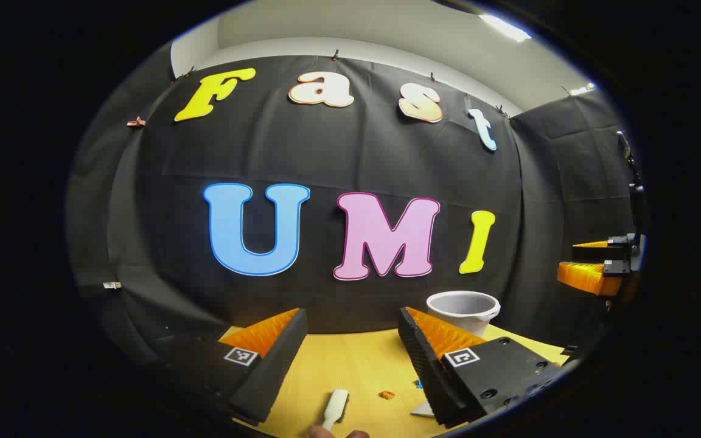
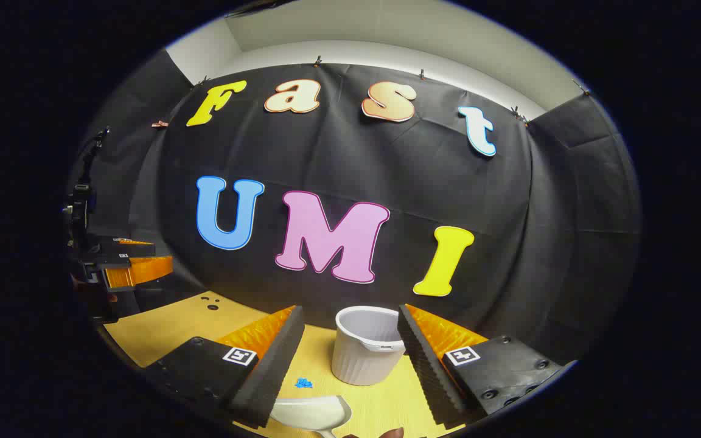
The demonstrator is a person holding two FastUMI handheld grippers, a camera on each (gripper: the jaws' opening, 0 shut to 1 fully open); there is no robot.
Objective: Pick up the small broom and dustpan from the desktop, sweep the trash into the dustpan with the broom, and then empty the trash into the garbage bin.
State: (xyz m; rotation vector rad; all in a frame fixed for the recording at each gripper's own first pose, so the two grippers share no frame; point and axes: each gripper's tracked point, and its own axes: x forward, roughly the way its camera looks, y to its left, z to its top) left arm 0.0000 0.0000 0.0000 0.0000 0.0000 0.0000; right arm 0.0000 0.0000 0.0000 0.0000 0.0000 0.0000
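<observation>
Overhead, two grippers open; one bin (image 2: pixel 366 353); one dustpan (image 2: pixel 314 413).

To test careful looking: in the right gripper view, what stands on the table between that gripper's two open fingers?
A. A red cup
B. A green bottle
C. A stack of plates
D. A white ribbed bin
D: the white ribbed garbage bin stands upright on the yellow table, framed by the open right gripper, with the dustpan nearer the camera.
</observation>
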